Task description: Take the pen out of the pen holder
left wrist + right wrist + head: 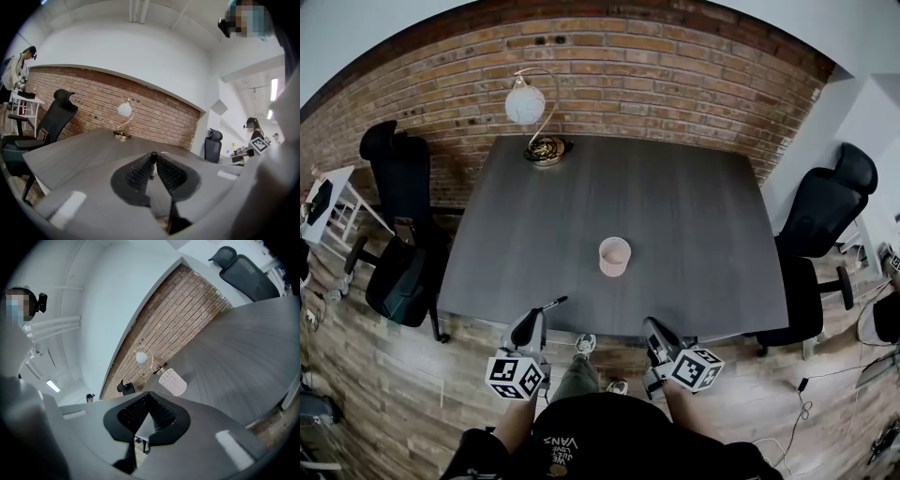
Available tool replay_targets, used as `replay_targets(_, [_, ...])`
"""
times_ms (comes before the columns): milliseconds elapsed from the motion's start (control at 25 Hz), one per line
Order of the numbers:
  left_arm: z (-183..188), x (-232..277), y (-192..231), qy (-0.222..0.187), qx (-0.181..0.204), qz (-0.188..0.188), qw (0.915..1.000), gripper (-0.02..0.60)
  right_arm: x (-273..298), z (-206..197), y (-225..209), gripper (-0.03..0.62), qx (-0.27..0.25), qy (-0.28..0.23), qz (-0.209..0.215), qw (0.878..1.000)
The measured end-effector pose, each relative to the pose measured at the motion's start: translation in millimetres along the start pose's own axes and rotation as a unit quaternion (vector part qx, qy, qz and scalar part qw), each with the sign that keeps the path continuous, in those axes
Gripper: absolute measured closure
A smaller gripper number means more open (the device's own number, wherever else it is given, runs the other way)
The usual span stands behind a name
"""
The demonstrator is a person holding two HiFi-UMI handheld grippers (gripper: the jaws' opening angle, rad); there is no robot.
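A pale mesh pen holder (614, 256) stands upright near the middle of the dark grey table (694, 197); no pen shows inside it. My left gripper (536, 320) hangs at the table's near edge, shut on a dark pen (552, 304) whose end juts out toward the holder. In the left gripper view the pen (152, 165) shows end-on between the closed pads of that gripper (153, 159). My right gripper (652, 327) is also at the near edge, right of the holder, shut with nothing in it. In the right gripper view its jaws (149, 395) meet, and the holder (172, 382) lies ahead.
A desk lamp with a round white shade (527, 103) stands at the table's far edge before a brick wall. Black office chairs flank the table on the left (398, 244) and right (825, 211). My legs and shoes are below the near edge.
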State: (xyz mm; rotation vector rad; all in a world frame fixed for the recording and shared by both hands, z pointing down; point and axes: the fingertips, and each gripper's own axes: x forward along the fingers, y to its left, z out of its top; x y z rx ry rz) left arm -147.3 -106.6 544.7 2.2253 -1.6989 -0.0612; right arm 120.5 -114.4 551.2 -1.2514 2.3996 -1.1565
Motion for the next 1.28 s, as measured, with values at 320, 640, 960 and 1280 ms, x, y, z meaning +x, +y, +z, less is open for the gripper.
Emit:
replay_targets(320, [-9.3,-5.8,-12.8,0.002,-0.003,-0.008,1.0000,0.492,-21.2,-4.6,-11.1,0.594,-0.011,-0.003,-0.027,1.000])
replay_targets(640, [-14.6,-9.5,-23.9,0.004,0.000,-0.015,0.9999,0.492,-38.0,-7.8,-17.8,0.594,-0.012,-0.009,-0.040,0.999])
replay_targets(960, [-17.0,-5.6,-32.7,0.007,0.003,-0.020,0.9998,0.493,-45.2,-4.8,-24.0,0.594,-0.012,-0.014,-0.047,0.999])
replay_targets(1280, [-14.0,-1.5,-35.5,0.006,0.005,-0.017,0.9998,0.492,-42.5,1.1,-25.1,0.594,-0.014,-0.013,-0.041,0.999])
